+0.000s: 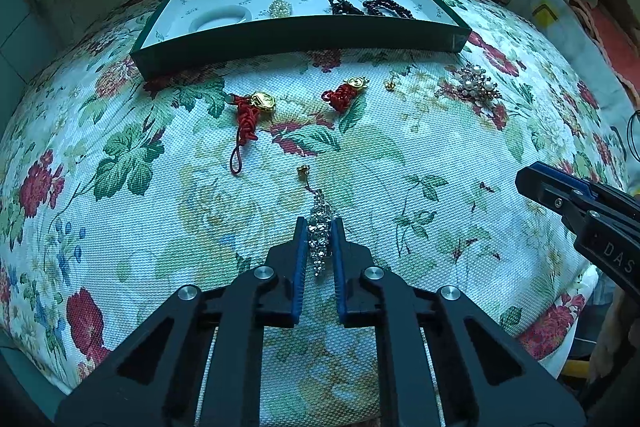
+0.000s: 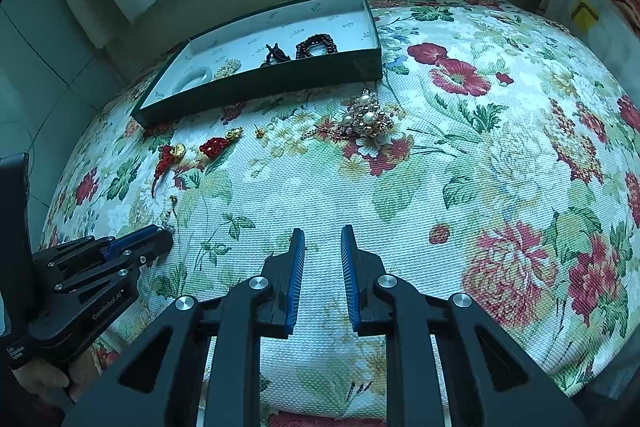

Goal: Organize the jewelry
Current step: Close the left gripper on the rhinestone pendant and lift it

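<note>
Across the floral tabletop (image 1: pixel 120 227), sorting's roughly half done: green box (image 1: pixel 304 35) already holds four pieces. Five remain outside it: pearl brooch (image 2: pixel 366 119), two red knot charms (image 1: pixel 256 107), crystal earring (image 1: pixel 320 231) pinched by left gripper (image 1: pixel 319 227) fingers, gold stud (image 1: pixel 390 83). Right gripper (image 2: pixel 322 239): fingers slightly apart, empty.

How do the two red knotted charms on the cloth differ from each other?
The left red charm is stretched out, with a long cord loop trailing toward the camera; the right red charm is bunched short and shows no loop. The left red charm's gold piece looks rounder and larger; the right red charm's is smaller. Both lie on the floral cloth in front of the green tray, not yet inside it.
</note>
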Action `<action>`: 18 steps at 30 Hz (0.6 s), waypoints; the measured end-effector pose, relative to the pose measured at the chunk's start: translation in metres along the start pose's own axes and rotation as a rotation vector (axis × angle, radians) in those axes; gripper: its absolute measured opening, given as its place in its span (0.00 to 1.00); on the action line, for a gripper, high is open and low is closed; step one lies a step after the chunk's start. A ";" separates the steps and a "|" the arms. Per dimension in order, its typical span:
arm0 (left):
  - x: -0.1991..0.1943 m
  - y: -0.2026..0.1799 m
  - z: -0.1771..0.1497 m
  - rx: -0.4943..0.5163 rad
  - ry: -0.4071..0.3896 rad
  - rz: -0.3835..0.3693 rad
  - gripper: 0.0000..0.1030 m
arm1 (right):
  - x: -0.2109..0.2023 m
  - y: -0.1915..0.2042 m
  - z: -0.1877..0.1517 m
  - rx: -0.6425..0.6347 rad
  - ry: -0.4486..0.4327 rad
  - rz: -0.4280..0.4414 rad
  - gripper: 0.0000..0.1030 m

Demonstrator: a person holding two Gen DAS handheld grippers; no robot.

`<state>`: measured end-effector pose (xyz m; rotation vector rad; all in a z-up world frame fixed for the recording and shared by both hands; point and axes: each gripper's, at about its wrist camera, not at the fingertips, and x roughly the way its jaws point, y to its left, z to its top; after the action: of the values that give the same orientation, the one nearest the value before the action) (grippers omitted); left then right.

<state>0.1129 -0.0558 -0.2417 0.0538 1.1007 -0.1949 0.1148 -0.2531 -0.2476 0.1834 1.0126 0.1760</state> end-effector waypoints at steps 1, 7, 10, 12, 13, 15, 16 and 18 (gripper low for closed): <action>0.000 0.001 0.000 0.000 -0.001 -0.005 0.11 | 0.000 0.000 0.000 -0.001 0.001 0.000 0.19; -0.002 -0.001 -0.001 0.001 -0.002 -0.006 0.11 | 0.001 0.001 -0.001 -0.005 0.000 0.001 0.19; -0.008 0.000 -0.001 0.004 -0.017 0.000 0.11 | 0.001 0.002 -0.001 -0.009 -0.001 0.003 0.19; -0.012 0.002 0.001 0.005 -0.031 0.007 0.11 | 0.001 0.003 -0.001 -0.012 0.000 0.006 0.19; -0.014 0.005 0.001 0.004 -0.038 0.009 0.11 | 0.002 0.004 -0.002 -0.014 0.001 0.007 0.19; -0.018 0.010 0.001 -0.005 -0.045 0.013 0.11 | 0.003 0.006 -0.002 -0.018 0.004 0.009 0.19; -0.019 0.013 0.001 -0.011 -0.047 0.015 0.11 | 0.004 0.008 -0.001 -0.020 0.007 0.010 0.19; -0.021 0.020 0.001 -0.023 -0.050 0.023 0.11 | 0.007 0.011 -0.001 -0.027 0.012 0.012 0.19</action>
<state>0.1086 -0.0337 -0.2237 0.0402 1.0521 -0.1624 0.1166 -0.2409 -0.2510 0.1647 1.0206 0.2020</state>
